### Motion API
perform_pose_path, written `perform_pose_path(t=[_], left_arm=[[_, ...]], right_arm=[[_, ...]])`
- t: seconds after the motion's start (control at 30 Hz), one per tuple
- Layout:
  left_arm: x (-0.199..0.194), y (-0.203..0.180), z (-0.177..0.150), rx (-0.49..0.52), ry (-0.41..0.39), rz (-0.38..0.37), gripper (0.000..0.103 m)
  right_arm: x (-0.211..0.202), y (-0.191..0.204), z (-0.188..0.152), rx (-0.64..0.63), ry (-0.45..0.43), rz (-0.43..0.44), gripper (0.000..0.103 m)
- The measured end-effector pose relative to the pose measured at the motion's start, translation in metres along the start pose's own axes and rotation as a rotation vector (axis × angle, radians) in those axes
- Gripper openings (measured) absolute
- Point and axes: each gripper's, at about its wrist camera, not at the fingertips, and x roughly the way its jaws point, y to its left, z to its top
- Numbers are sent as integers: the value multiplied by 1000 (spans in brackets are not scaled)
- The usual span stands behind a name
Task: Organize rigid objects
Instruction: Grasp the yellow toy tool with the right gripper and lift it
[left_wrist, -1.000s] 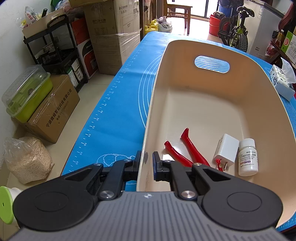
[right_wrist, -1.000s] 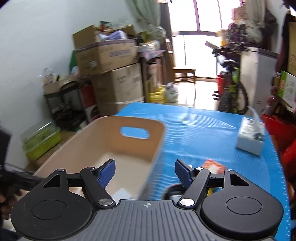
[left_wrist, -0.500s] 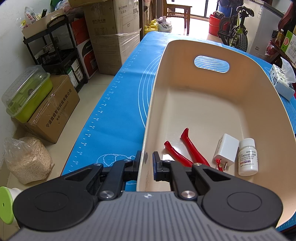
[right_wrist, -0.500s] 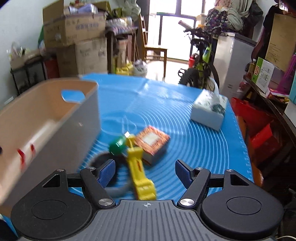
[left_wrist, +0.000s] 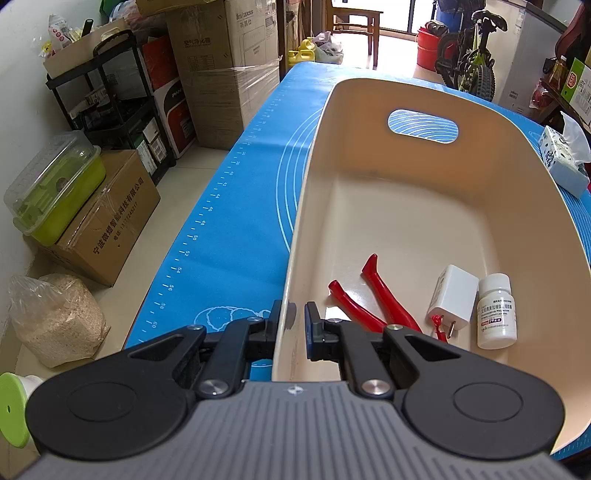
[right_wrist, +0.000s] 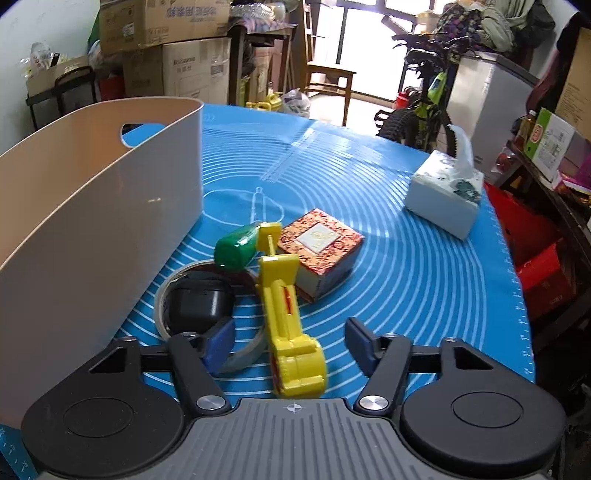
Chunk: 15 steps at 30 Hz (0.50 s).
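Note:
My left gripper (left_wrist: 291, 321) is shut on the near rim of the beige bin (left_wrist: 424, 206). Inside the bin lie red-handled pliers (left_wrist: 373, 295), a white charger (left_wrist: 452, 295) and a white pill bottle (left_wrist: 496, 314). In the right wrist view the bin (right_wrist: 92, 229) stands at the left. My right gripper (right_wrist: 291, 343) hovers over a yellow tool (right_wrist: 284, 314) that lies between its jaws, which are closing and do not touch it. A tape roll (right_wrist: 243, 354) with a black case (right_wrist: 201, 306) inside it, a green-handled tool (right_wrist: 236, 247) and a patterned red box (right_wrist: 319, 251) lie just beyond.
A tissue box (right_wrist: 445, 199) sits at the far right of the blue mat (right_wrist: 406, 277). Cardboard boxes (left_wrist: 221, 66), a black shelf and a green container (left_wrist: 55, 192) stand on the floor left of the table. A bicycle (right_wrist: 421, 110) stands behind the table.
My right gripper swung right from the bin and came down over the yellow tool, and its jaws narrowed. The left gripper and the bin kept still.

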Motion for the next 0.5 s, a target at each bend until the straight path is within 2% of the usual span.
perform_pose_path(t=[0.03,0.1,0.13,0.27,0.5], left_arm=[[0,0,0,0,0,0,13],[0,0,0,0,0,0,13],[0,0,0,-1,0,0,13],[0,1,0,-1,0,-2,13],[-1,1,0,-1,1,-5,13]], right_arm=[[2,1,1,-1,12,7,53],[3,1,1,1,19,27,44],[1,1,0,-4,14,30,35],[-7,6,-5,-36,-1,9,34],[-28,-4,-12,32,-35,-13,34]])
